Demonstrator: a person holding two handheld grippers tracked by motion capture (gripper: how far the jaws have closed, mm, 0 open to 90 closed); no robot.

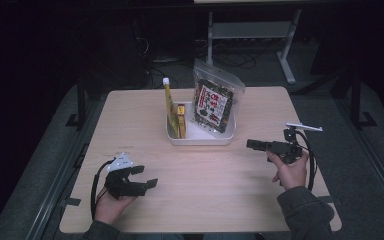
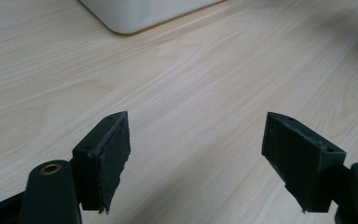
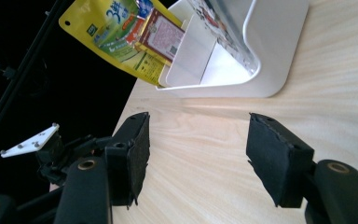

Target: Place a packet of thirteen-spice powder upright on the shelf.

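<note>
Resting near the front left corner of the pale wooden surface [image 1: 200,200], the left tongs [image 1: 147,176] sit in a person's left hand [image 1: 111,205], their two black jaws spread wide apart with nothing between them and only bare wood grain beneath, as the left gripper view confirms. A grey three-cornered plate tops the tool and a black cable loops back from it toward the front edge.

Toward the middle of the surface, nearer the back edge, stands a white tray [image 1: 200,138]. A tall yellow pouch [image 1: 169,107] leans upright at the tray's left end, with a smaller red-and-yellow packet [image 1: 181,120] just beside it. A clear bag of dark snacks [image 1: 214,100] with a red label stands tilted in the tray's right half, rising above the rim. In the right gripper view the tray's rounded white wall [image 3: 270,56] lies ahead of the jaws, the yellow pouch [image 3: 116,37] and the red packet [image 3: 161,35] leaning out over its far end.

Near the right edge of the surface, the right tongs [image 1: 252,144] are held in the person's right hand [image 1: 291,170], pointing left toward the tray but well short of it. Their padded jaws stand apart, empty, above bare wood. A grey sleeve [image 1: 305,212] crosses the front right corner.
</note>
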